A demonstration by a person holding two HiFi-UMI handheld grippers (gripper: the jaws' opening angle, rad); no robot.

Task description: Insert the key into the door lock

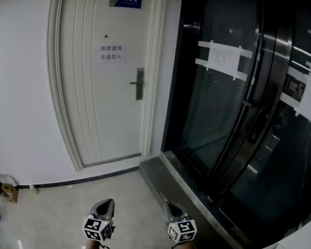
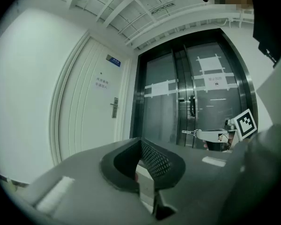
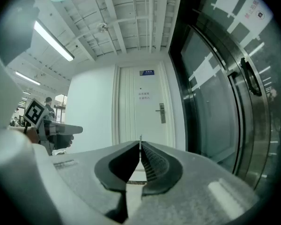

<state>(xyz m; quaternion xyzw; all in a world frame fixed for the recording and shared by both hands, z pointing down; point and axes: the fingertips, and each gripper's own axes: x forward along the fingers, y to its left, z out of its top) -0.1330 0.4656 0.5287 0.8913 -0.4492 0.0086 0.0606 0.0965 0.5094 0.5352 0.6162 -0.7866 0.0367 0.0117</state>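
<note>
The door lock, a metal plate with a lever handle, sits at the right edge of a white door, well ahead of both grippers. It also shows in the left gripper view and the right gripper view. My right gripper is shut on a thin key that sticks out edge-on past its tips. From the left gripper view the key juts from the right gripper. My left gripper is level beside it, its jaws together with nothing between them.
Dark glass double doors with taped paper notices fill the right side, above a raised stone threshold. A paper notice and a blue sign are on the white door. A small box lies on the floor at far left.
</note>
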